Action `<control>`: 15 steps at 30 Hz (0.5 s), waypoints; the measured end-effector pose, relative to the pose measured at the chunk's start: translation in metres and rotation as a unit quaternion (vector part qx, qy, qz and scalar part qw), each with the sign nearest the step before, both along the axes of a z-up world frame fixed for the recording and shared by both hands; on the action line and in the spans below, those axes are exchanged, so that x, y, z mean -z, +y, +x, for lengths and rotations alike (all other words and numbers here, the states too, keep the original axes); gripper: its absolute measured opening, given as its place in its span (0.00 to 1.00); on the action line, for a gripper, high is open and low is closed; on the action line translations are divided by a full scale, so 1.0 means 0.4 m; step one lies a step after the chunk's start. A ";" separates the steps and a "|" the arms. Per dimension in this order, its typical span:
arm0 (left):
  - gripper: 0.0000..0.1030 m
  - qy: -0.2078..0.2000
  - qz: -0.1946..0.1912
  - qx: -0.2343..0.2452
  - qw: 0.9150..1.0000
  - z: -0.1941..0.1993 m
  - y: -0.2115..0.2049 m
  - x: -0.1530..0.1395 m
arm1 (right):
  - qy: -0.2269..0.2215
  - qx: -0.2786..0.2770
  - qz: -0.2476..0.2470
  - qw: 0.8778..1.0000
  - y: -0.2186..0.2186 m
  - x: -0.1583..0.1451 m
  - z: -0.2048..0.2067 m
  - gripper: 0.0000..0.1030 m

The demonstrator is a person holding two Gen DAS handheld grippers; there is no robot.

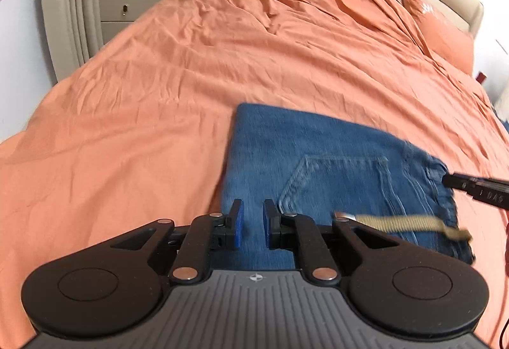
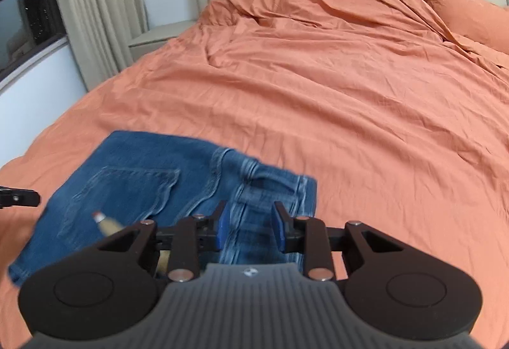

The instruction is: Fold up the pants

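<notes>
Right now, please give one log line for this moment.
jeans folded on bed | left gripper jaws empty | right gripper jaws open over jeans

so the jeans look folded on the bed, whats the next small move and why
Probably lift both grippers clear and tidy the loose strap. The jeans lie in a flat folded stack on the orange bedcover, and neither the left gripper nor the right gripper seems to be pinching cloth. A tan belt strap trails across the stack's near corner, so tucking it in would neaten things.

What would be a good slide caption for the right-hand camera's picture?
Folded jeans on an orange bedspread, with the right gripper above their waistband.
</notes>
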State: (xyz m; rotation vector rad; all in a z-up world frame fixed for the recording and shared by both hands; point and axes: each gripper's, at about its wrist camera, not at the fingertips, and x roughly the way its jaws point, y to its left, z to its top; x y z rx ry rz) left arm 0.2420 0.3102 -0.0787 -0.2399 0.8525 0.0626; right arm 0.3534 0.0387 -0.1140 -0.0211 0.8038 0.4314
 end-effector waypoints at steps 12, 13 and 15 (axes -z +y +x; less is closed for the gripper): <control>0.14 -0.012 0.019 -0.004 1.000 0.022 -0.024 -0.013 | 0.057 0.018 -0.012 0.998 -0.004 0.079 0.089 0.29; 0.14 -0.020 0.024 -0.002 1.000 0.016 -0.031 -0.036 | 0.054 0.016 -0.013 0.998 -0.002 0.068 0.084 0.29; 0.14 -0.037 0.042 0.004 0.998 0.001 -0.051 -0.089 | 0.041 0.014 -0.004 0.999 -0.009 0.033 0.063 0.29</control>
